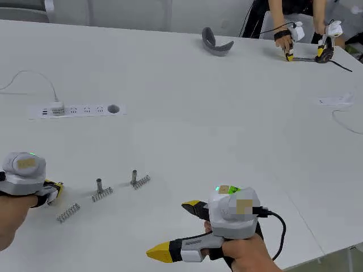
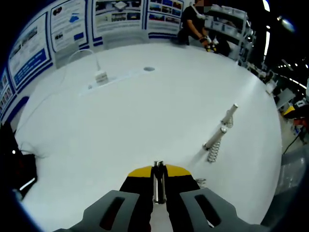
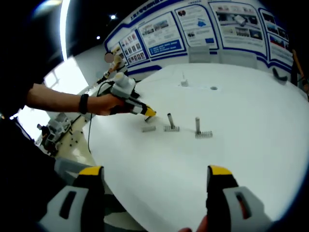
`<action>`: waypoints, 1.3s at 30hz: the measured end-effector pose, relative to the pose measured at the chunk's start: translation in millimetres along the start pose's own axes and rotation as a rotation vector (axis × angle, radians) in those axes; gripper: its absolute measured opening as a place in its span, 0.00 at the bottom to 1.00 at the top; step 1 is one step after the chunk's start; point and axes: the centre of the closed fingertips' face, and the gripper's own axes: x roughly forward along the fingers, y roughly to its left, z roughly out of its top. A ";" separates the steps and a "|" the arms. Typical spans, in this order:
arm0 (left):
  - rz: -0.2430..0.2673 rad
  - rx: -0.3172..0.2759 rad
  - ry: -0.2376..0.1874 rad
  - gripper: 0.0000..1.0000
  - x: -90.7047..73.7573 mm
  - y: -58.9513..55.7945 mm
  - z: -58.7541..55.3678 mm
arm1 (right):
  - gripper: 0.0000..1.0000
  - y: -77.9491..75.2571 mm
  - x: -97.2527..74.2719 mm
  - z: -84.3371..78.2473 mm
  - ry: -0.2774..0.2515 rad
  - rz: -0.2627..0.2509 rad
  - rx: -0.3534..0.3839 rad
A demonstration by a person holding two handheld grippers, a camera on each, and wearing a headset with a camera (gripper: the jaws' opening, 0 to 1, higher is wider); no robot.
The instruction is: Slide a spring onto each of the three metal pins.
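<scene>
Right tongs (image 1: 170, 228) agape (seemingly overhanging table (image 1: 227, 124)).

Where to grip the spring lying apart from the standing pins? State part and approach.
Grip the spring mid-length, across its coils, coming from above with the open right gripper. It lies flat and diagonal on the table, so turn the jaws crosswise to its axis.

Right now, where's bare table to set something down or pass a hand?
Free: the stretch between the power strip and the grey strap, and the table right of the pins, beyond the open right claw. Crowded: front left, where pins, springs and the left claw, shut on a third pin, cluster.
</scene>
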 end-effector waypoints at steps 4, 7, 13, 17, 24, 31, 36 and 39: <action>0.004 -0.009 -0.007 0.08 -5.1 0.4 -2.4 | 0.89 1.5 0.9 1.3 -0.002 0.003 -0.004; 0.005 -0.013 -0.014 0.08 -8.7 0.2 -3.1 | 0.88 2.0 0.9 1.5 -0.002 0.003 -0.005; 0.010 -0.028 -0.029 0.08 -16.7 1.3 -3.1 | 0.89 2.9 0.9 2.4 -0.003 0.004 -0.008; 0.007 -0.025 -0.038 0.08 -22.9 0.8 -3.4 | 0.89 3.5 1.1 4.5 -0.008 0.006 -0.010; 0.009 -0.026 -0.047 0.08 -29.3 3.0 -4.4 | 0.89 5.5 1.8 5.4 -0.012 0.008 -0.012; 0.017 -0.030 -0.057 0.08 -35.2 6.3 -6.4 | 0.89 7.4 2.5 5.4 -0.012 0.011 -0.014; 0.021 -0.030 -0.061 0.08 -38.6 6.9 -8.7 | 0.89 7.4 2.9 5.9 -0.012 0.012 -0.015; 0.025 -0.027 -0.063 0.08 -40.2 8.0 -9.6 | 0.89 8.0 3.3 6.2 -0.012 0.014 -0.016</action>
